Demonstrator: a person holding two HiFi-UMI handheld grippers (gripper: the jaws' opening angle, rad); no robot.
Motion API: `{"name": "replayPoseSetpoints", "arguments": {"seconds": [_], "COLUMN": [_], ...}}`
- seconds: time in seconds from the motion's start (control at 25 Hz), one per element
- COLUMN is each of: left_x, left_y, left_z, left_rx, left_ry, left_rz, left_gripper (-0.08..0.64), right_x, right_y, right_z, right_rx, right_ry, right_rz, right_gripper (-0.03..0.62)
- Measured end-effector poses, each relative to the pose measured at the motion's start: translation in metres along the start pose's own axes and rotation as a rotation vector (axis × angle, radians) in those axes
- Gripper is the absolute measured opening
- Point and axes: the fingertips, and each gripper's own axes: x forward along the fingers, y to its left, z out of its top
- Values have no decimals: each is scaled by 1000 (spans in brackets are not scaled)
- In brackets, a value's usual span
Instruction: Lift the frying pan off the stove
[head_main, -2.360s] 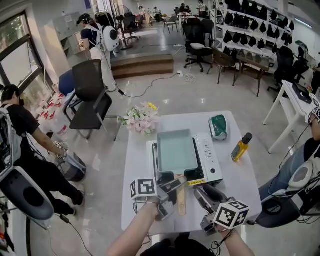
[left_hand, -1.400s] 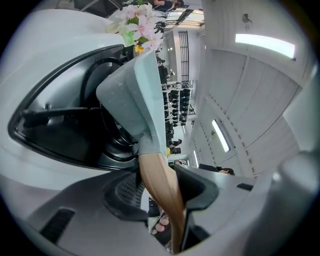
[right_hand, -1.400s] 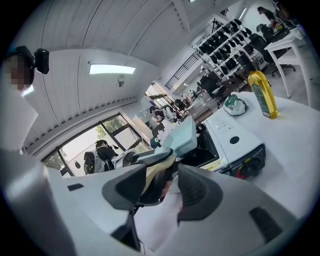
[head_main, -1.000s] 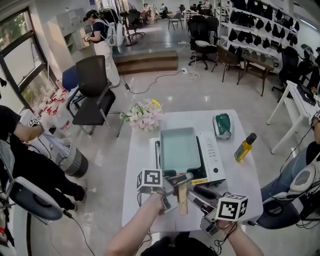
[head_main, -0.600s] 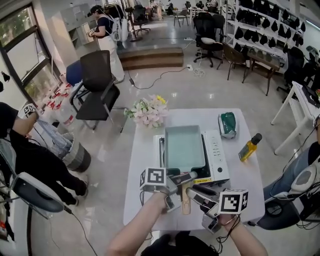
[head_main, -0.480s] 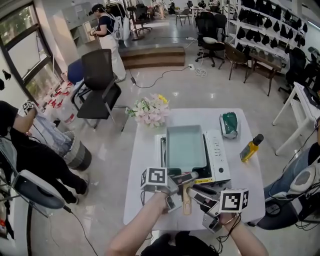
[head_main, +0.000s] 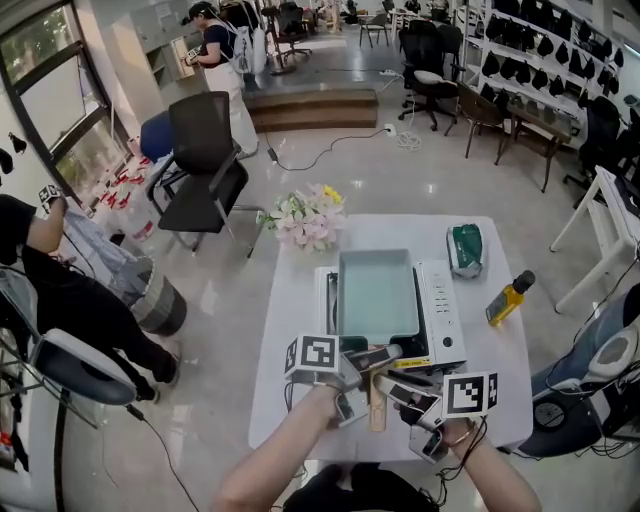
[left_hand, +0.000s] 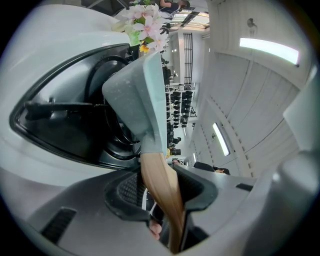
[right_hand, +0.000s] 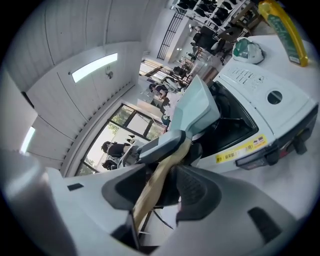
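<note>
The frying pan (head_main: 378, 295), a rectangular pale-teal unit, sits on the stove (head_main: 442, 300) in the middle of the white counter (head_main: 290, 330). Its wooden handle (head_main: 376, 400) projects off the stove's near edge toward the person.

Left claw (head_main: 372, 362): positioned on the handle close to the pan body. In the left gripper view, the left claw (left_hand: 160, 192) has the handle (left_hand: 159, 180) filling the gap between its two pads, and the pads pinch the wood on both sides. The pan (left_hand: 135, 85) lies directly ahead over the black burner well of the stove (left_hand: 70, 125).

Right claw (head_main: 392, 388): positioned just beside the left one, nearer the free end of the handle. In the right gripper view, the right claw (right_hand: 162, 192) is spread, with the handle (right_hand: 155, 190) running between the jaws. The jaws have just been closing, but a dark gap remains between the wood and one pad. The pan (right_hand: 197, 107) and the stove (right_hand: 260, 100) lie ahead.

Other items on the counter:
- A yellow oil bottle (head_main: 508, 298), right of the stove, apart from it.
- A green pouch (head_main: 465, 250), at the far right.
- A flower bunch (head_main: 308, 218), at the far left corner.
</note>
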Motion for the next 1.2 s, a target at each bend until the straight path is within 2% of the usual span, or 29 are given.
{"name": "replayPoseSetpoints", "arguments": {"seconds": [0.32,0.88,1.04,1.2], "left_x": [0,2,1,1], "left_y": [1,4,4,4], "left_z": [1,5,5,5], "left_rx": [-7,-26,-31,-23], "left_ry": [2,-16,-22,-29], "left_rz": [-6,-10,-9,-9], "left_gripper": [160,155,155,155], "right_x": [11,20,23,21], "right_y": [5,-5,3,-3], "right_z": [-4,-2,-1,-4], "right_rx": [32,80,82,86], "right_ry": [35,84,84,85], "right_rz": [45,70,108,76], "right_gripper": [179,169,166,164]}}
